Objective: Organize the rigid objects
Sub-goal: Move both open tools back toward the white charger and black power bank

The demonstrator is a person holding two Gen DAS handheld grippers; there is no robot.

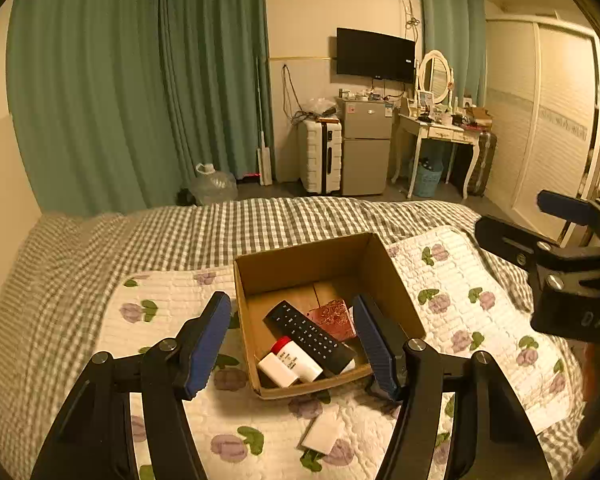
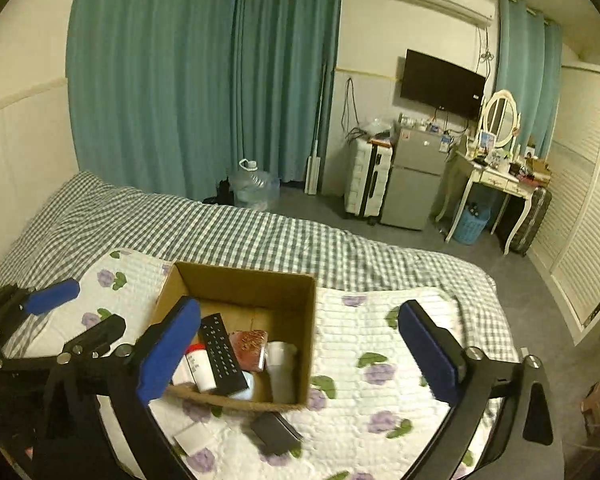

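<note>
An open cardboard box (image 1: 300, 258) (image 2: 312, 320) sits on the floral quilt. Inside lie a black remote (image 1: 310, 336) (image 2: 222, 354), a white bottle with a red cap (image 1: 294, 358) (image 2: 200, 366), a red patterned box (image 1: 336, 318) (image 2: 250, 346) and a clear cup (image 2: 280, 368). On the quilt in front of the box lie a white card (image 1: 324, 432) (image 2: 194, 438) and a dark flat object (image 2: 276, 432). My left gripper (image 1: 296, 344) is open and empty above the box's near side. My right gripper (image 2: 300, 356) is open and empty over the box's right side.
The bed has a grey checked cover (image 1: 180, 232) under the floral quilt (image 1: 480, 312). Beyond the bed are green curtains (image 2: 204, 80), a water jug (image 2: 256, 188), a white suitcase (image 2: 368, 180), a small fridge (image 2: 414, 178), a dressing table (image 2: 496, 180) and a wardrobe (image 1: 548, 120).
</note>
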